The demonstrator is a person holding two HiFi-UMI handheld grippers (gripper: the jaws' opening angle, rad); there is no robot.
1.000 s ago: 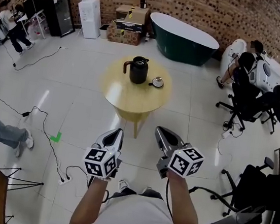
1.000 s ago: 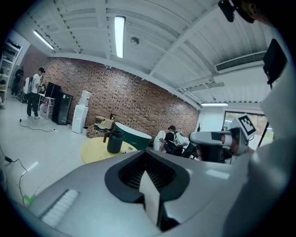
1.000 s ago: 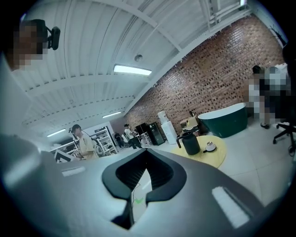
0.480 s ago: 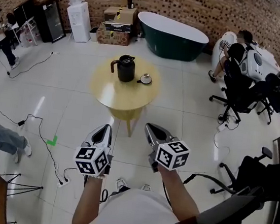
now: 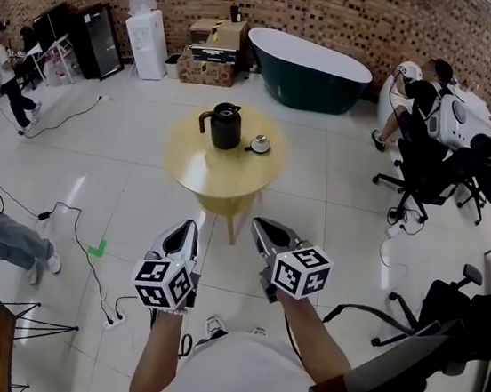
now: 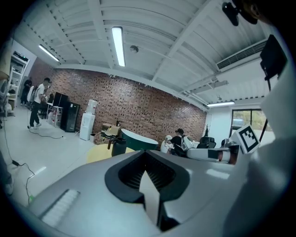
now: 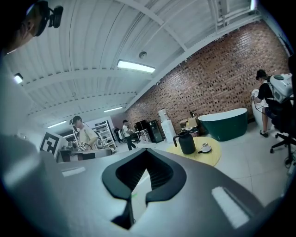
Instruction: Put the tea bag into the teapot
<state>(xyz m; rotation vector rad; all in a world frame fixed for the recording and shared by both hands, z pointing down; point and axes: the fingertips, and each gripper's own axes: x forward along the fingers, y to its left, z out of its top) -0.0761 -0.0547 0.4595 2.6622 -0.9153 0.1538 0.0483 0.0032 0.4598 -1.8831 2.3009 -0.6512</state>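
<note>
The teapot (image 5: 226, 126) stands well apart from both grippers, across open floor on a round table.

Nearest the camera, the person's two forearms reach forward, each hand hidden behind a marker cube. The left gripper (image 5: 189, 230) points ahead over the white tiled floor (image 5: 139, 186). In its own view the left gripper (image 6: 146, 157) has its jaws pressed together at the tips, with only floor showing through the diamond-shaped opening between the pads. The right gripper (image 5: 263, 229) is held just beside it at about the same height. Its own view shows the right gripper (image 7: 147, 153) with jaws likewise clenched on nothing.

To the left on the floor lie black cables (image 5: 70, 230) and a green tape mark (image 5: 95, 247).

Beyond the gripper tips stands the round yellow table (image 5: 204, 172). The dark teapot sits upright on its far half, handle toward the left, lid on. Just to its right is a small white cup on a saucer (image 5: 259, 144), near the pot but not touching. What it holds is too small to tell.

Farther off, black office chairs (image 5: 429, 165) cluster at the right, where a person (image 5: 415, 101) sits. Against the brick wall (image 5: 342, 11) stand a dark green bathtub (image 5: 308, 60), stacked cardboard boxes (image 5: 213, 47) and a white water dispenser (image 5: 147, 21).
</note>
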